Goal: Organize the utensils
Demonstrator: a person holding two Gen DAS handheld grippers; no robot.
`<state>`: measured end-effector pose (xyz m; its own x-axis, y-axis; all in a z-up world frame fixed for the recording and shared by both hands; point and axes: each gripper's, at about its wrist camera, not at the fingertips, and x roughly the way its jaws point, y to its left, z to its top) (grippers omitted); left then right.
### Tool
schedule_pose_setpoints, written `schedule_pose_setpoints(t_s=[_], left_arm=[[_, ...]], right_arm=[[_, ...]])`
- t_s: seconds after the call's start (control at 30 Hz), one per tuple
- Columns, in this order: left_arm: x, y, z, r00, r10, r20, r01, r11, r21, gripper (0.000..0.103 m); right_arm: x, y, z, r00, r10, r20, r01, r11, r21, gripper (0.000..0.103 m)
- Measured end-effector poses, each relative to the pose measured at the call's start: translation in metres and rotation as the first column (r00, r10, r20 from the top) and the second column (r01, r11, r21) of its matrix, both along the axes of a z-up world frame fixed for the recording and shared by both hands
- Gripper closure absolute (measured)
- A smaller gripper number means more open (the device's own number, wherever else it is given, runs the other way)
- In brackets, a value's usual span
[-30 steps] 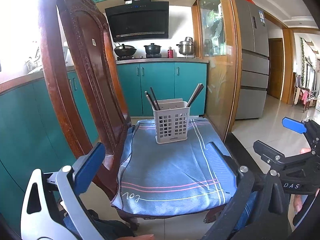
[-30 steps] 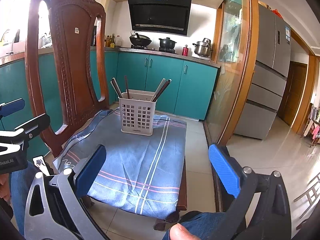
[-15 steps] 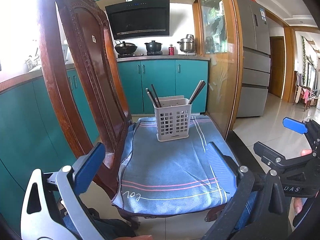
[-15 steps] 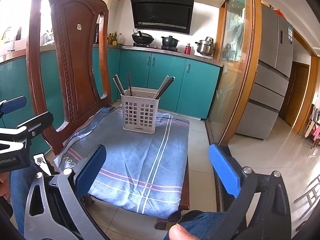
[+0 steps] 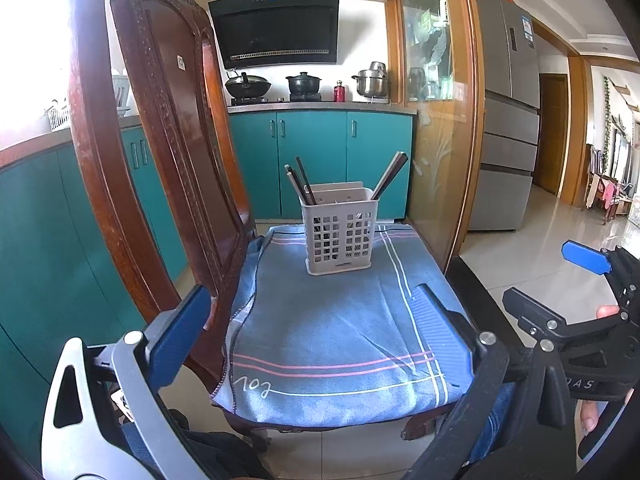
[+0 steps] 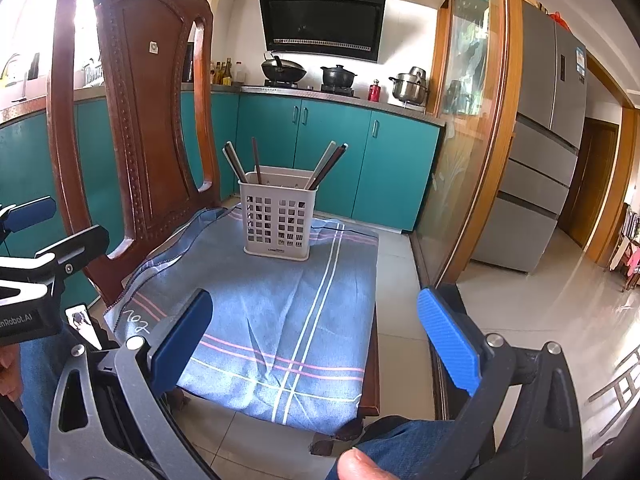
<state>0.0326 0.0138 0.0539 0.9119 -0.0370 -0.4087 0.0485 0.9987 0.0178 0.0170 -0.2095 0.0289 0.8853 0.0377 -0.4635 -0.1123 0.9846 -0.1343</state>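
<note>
Lower ends of the chopsticks (image 5: pixel 301 180) are hidden inside the white basket (image 5: pixel 339 236); only dark slivers show through the grid holes, so an exact count is not possible. The divider inside the basket is partly visible in the left wrist view, barely in the right one. Chair (image 6: pixel 136 112) legs and the front seat edge are mostly covered by the blue cloth (image 5: pixel 340 320). Printing on the basket base is too small to read.

The basket stands upright at the far end of the cloth, on the chair seat. Chopsticks stand on end, long axis near vertical: one group leans toward the chair back (image 5: pixel 301 180), the other leans away toward the glass door (image 5: pixel 390 174). Tips point up and outward in a V.

Left gripper (image 5: pixel 316 320): jaws wide apart, nothing between them, well short of the basket. Right gripper (image 6: pixel 316 336): same, wide apart and empty, above the near part of the cloth.

The right wrist view shows the whole chair back with its two slots, plus the left gripper's side at frame left. The left wrist view cuts the chair back off and shows the right gripper at frame right with a fingertip (image 5: pixel 608 311) on it.
</note>
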Motion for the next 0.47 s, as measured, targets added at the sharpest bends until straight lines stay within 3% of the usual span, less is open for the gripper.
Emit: schedule_pose_setpoints(t_s=[0.3, 0.47], left_arm=[[0.022, -0.002, -0.021, 0.996, 0.002, -0.094, -0.002, 1.000, -0.001, 0.004], [0.079, -0.003, -0.054, 0.981, -0.017, -0.196, 0.020, 1.000, 0.015, 0.004]], right_arm=[[0.017, -0.005, -0.016, 0.998, -0.018, -0.055, 0.019, 1.000, 0.007, 0.003], [0.069, -0.017, -0.048, 0.985, -0.012, -0.172, 0.023, 0.998, 0.060, 0.003]])
